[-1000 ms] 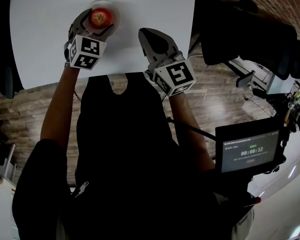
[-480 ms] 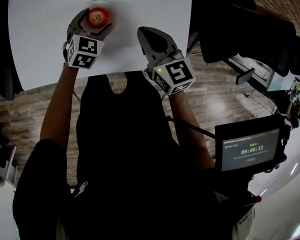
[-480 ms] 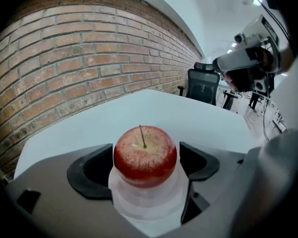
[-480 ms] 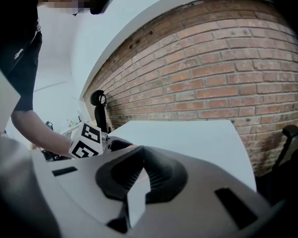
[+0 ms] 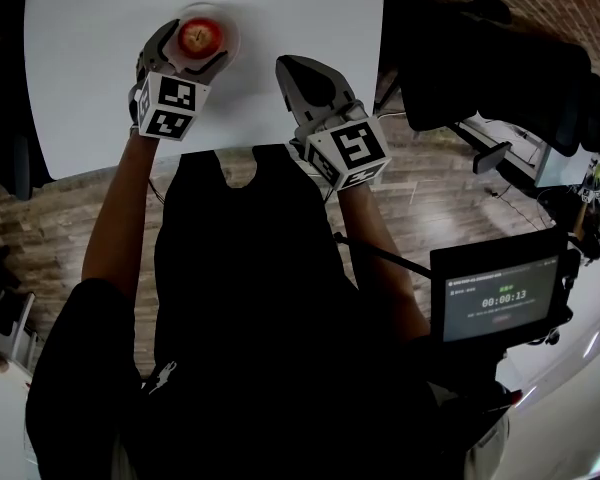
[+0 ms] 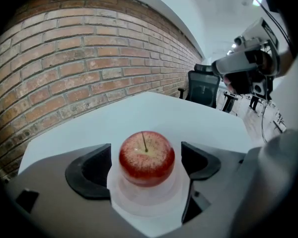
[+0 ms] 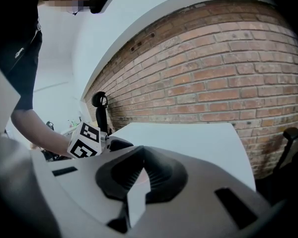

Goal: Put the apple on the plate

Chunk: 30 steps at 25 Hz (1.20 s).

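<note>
A red apple [image 6: 147, 157] stands stem up on a small translucent white plate [image 6: 148, 200] on the white table [image 5: 100, 68]. My left gripper [image 5: 192, 48] reaches over the plate with the apple [image 5: 200, 36] between its jaws. Its jaws have just been opening, and a thin gap shows between each dark pad [image 6: 92, 172] and the apple, so it is open. My right gripper [image 5: 298, 76] hovers over the table's near edge, to the right of the plate [image 5: 230, 28]. In the right gripper view its jaws [image 7: 140, 168] meet at the tips, with nothing in them.
The table's near edge lies just behind both grippers, with wooden floor below it. Black office chairs [image 5: 500, 78] stand to the right. A screen with a timer [image 5: 502, 303] sits at the lower right. A brick wall [image 6: 64, 58] runs past the table's far side.
Both grippers and the apple stay where they were. The left jaws look slightly wider around the apple.
</note>
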### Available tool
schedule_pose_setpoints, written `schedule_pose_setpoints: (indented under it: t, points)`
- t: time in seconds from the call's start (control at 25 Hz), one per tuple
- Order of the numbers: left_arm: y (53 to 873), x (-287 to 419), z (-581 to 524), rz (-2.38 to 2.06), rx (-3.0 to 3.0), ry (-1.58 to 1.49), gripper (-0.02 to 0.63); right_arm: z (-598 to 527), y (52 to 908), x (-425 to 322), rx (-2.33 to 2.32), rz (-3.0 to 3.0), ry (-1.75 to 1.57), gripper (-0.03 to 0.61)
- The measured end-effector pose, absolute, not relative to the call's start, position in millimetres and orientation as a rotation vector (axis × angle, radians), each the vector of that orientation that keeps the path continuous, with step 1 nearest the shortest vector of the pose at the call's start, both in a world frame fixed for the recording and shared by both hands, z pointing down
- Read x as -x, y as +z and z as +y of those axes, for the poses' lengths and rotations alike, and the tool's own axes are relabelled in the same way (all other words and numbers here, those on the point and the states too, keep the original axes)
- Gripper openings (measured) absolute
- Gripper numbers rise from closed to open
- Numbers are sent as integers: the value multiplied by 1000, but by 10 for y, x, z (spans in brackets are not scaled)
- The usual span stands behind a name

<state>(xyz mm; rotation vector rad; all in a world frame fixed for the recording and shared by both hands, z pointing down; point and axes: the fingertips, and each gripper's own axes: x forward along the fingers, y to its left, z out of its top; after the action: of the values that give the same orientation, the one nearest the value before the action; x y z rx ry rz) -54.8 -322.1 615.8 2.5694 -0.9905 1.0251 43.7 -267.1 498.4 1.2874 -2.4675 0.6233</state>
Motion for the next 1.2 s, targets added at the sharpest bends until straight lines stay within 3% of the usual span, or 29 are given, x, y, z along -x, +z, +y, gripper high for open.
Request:
schedule_pose_setpoints:
  t: [0.36, 0.76, 0.92, 1.2]
  points:
    - [5696, 669, -3064, -1091, -2589, 957, 428, -2620, 4674, -342, -1264, -2540, 542, 5]
    - [5181, 739, -2740, -1171, -2627, 886, 145, -2490, 4345, -240, -1231, -2611, 469, 5]
    - [5055, 714, -2673, -1178, -2592, 790, 84, -2478, 4327, -247, -1224, -2623, 452, 5]
    - [4797, 701, -2639, -1230, -2586, 651, 46, -2469, 4190, -255, -1222, -2666, 429, 5]
